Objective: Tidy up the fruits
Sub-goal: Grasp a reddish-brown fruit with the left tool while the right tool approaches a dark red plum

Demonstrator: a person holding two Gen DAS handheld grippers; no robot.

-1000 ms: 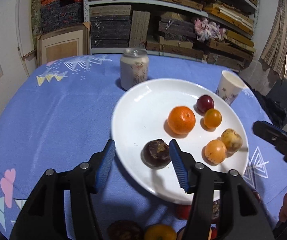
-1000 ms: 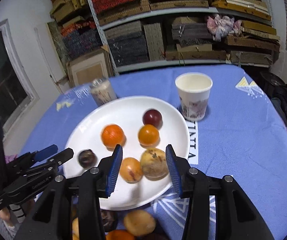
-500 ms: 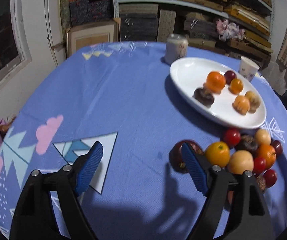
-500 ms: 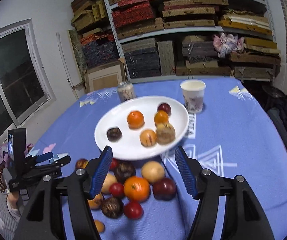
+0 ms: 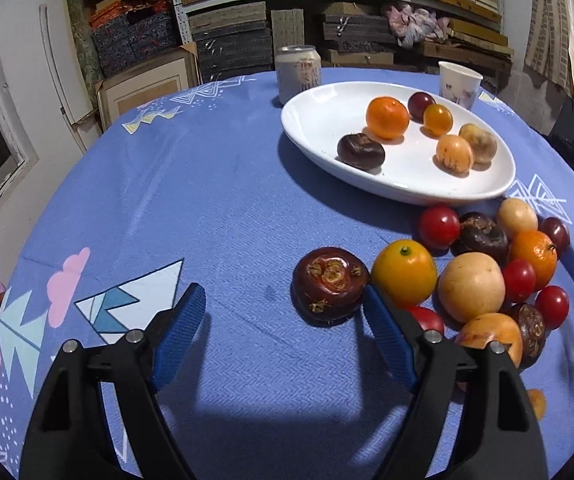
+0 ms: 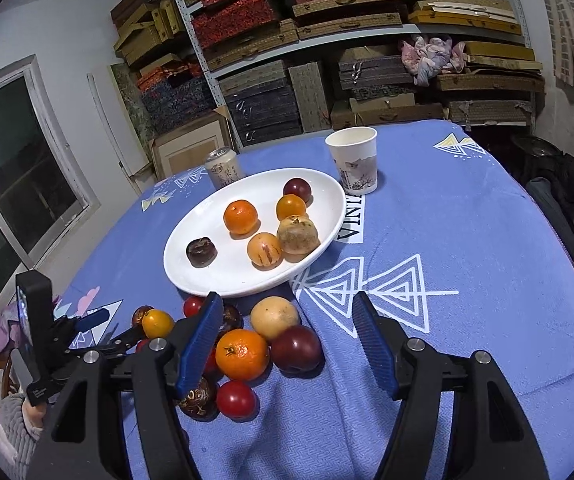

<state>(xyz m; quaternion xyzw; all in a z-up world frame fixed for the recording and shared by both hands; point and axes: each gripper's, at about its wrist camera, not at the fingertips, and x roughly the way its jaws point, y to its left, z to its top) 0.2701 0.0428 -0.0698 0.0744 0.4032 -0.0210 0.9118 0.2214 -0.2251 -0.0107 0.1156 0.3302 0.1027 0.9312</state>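
A white plate (image 5: 319, 120) (image 6: 191, 276) holds several fruits, among them an orange (image 5: 387, 117) and a dark brown fruit (image 5: 361, 151). A pile of loose fruits (image 5: 487, 268) (image 6: 243, 340) lies on the blue cloth in front of it. My left gripper (image 5: 283, 312) is open and empty; a dark brown fruit (image 5: 329, 285) lies just ahead of its right finger. My right gripper (image 6: 287, 316) is open and empty above the pile, near a dark plum (image 6: 297, 348) and an orange (image 6: 242, 354). The left gripper also shows in the right wrist view (image 6: 103, 328).
A drink can (image 5: 298, 74) (image 6: 224, 169) stands behind the plate and a paper cup (image 5: 458, 82) (image 6: 354, 166) to its right. Shelves of boxes (image 6: 327, 40) fill the back wall. A window (image 6: 7, 200) is at the left.
Both grippers have pulled back from the plate toward the near side of the table. The loose fruit pile has come into view. The dark brown fruit stays on the plate.
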